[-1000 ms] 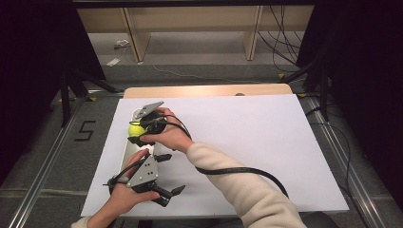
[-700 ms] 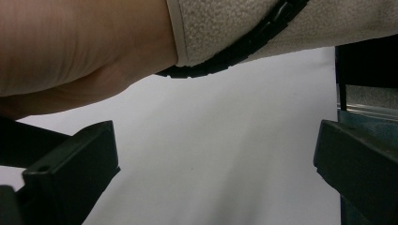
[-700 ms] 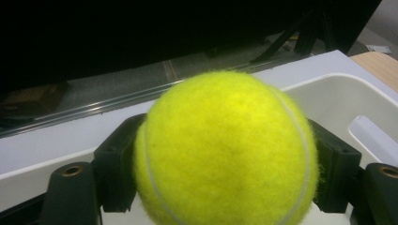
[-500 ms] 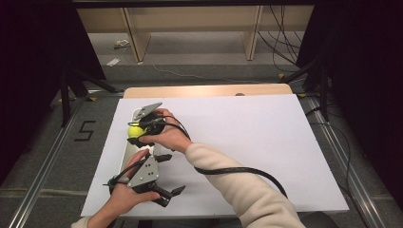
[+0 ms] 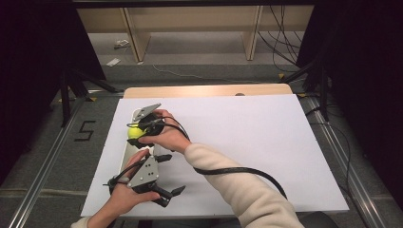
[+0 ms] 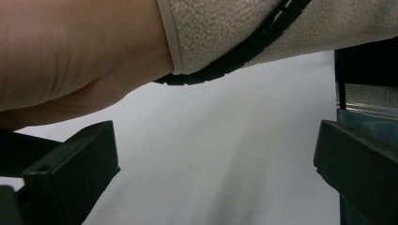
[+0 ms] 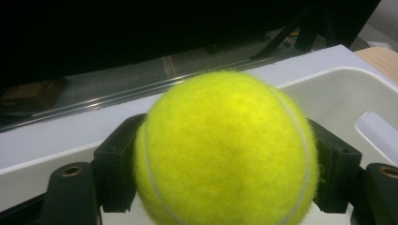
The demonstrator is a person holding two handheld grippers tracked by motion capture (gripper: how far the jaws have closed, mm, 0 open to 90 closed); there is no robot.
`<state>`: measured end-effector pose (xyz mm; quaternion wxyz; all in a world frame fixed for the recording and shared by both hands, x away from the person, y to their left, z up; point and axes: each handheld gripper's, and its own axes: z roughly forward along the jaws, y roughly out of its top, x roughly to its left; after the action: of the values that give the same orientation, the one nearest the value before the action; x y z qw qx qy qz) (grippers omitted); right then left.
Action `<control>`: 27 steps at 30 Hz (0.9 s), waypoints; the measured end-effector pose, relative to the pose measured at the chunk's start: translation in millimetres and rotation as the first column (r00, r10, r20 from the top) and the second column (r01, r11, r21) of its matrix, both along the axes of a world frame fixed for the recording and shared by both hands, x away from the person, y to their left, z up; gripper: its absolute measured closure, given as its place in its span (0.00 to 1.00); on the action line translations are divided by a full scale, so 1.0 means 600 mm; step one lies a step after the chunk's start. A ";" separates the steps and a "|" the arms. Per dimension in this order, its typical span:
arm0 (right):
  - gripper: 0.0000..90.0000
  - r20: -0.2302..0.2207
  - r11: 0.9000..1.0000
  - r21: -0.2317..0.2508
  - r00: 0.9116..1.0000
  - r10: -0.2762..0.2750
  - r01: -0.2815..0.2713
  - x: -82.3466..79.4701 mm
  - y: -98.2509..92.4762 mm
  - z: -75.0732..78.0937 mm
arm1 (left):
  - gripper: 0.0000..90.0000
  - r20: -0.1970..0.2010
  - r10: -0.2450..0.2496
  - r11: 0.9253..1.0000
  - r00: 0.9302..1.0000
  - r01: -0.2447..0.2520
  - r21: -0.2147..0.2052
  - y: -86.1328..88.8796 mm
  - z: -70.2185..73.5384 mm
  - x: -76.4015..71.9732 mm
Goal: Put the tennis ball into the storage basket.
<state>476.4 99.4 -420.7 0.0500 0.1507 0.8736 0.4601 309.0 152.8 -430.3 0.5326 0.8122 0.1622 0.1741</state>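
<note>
Left gripper, jaws spread and empty, idled near the table's front edge while right gripper pinched the tennis ball above the white tray; I judged lowering before release wise.

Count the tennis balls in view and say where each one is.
1. The tennis ball sits clamped between the right gripper's jaws, held over the white tray at the table's left side. Others could be hidden under the hands.
</note>
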 end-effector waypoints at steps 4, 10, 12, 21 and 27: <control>0.29 0.007 1.000 -0.007 1.000 0.002 -0.002 0.000 0.000 -0.002 | 0.00 -0.001 0.000 1.000 1.000 0.000 0.001 0.000 0.000 0.000; 0.28 0.008 1.000 -0.012 1.000 0.000 0.000 -0.001 0.002 -0.005 | 0.00 -0.001 0.000 1.000 1.000 0.000 0.002 0.000 0.000 0.000; 0.28 0.010 1.000 -0.012 1.000 -0.002 0.002 -0.001 0.002 -0.006 | 0.00 -0.001 0.000 1.000 1.000 0.000 0.001 0.000 0.000 0.000; 0.23 0.007 1.000 0.003 1.000 -0.021 0.021 0.000 0.003 -0.006 | 0.00 -0.002 0.000 1.000 1.000 0.000 0.000 0.000 0.000 0.000; 0.17 0.033 0.999 0.025 0.999 -0.035 0.034 0.001 0.000 0.009 | 0.00 -0.003 0.000 1.000 1.000 0.000 0.000 0.000 0.000 0.000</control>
<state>477.0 99.7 -415.1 0.0704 0.1587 0.8642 0.4723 308.9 152.5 -430.5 0.5325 0.8124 0.1628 0.1728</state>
